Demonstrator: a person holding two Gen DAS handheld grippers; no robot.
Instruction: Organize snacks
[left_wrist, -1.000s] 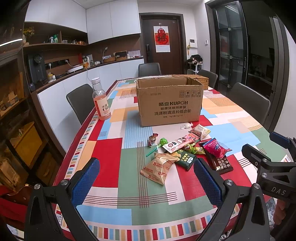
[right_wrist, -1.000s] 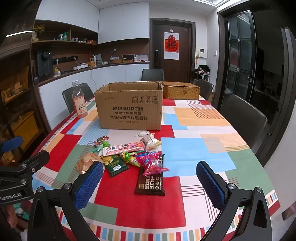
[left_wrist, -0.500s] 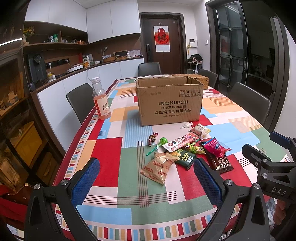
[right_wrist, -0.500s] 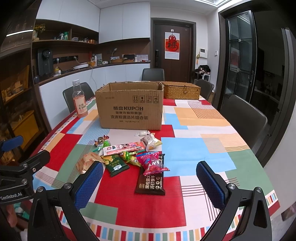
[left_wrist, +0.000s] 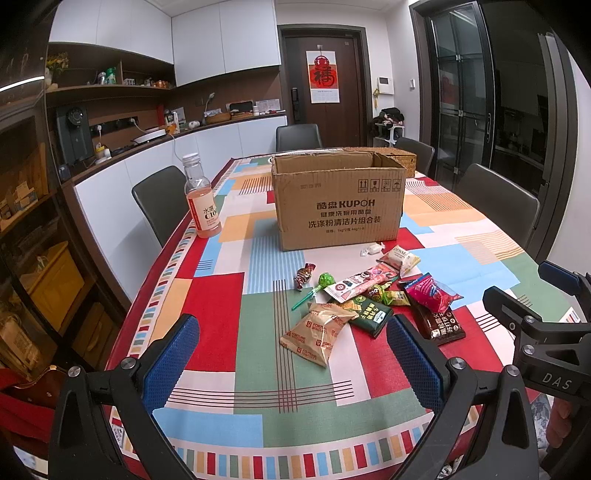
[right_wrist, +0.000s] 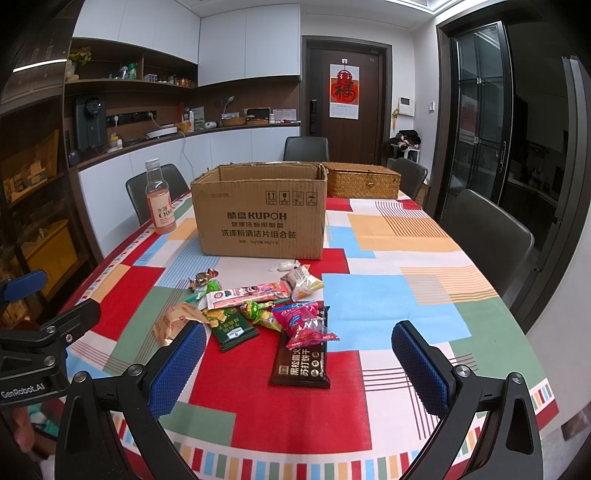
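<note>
A pile of snacks lies on the table in front of an open cardboard box (left_wrist: 338, 205) (right_wrist: 260, 218). It includes a tan cookie packet (left_wrist: 317, 334), a dark green packet (right_wrist: 231, 326), a pink bag (right_wrist: 304, 323) on a dark brown biscuit pack (right_wrist: 301, 363), a long pink bar (right_wrist: 247, 293), a green lollipop (left_wrist: 325, 279) and small candies. My left gripper (left_wrist: 291, 360) is open and empty above the near table edge. My right gripper (right_wrist: 299, 363) is open and empty, near the snacks.
A pink drink bottle (left_wrist: 201, 201) stands at the left of the colourful tablecloth (left_wrist: 218, 325). A wicker basket (right_wrist: 364, 181) sits behind the box. Dark chairs (right_wrist: 487, 236) surround the table. The other gripper shows at the edge of each view.
</note>
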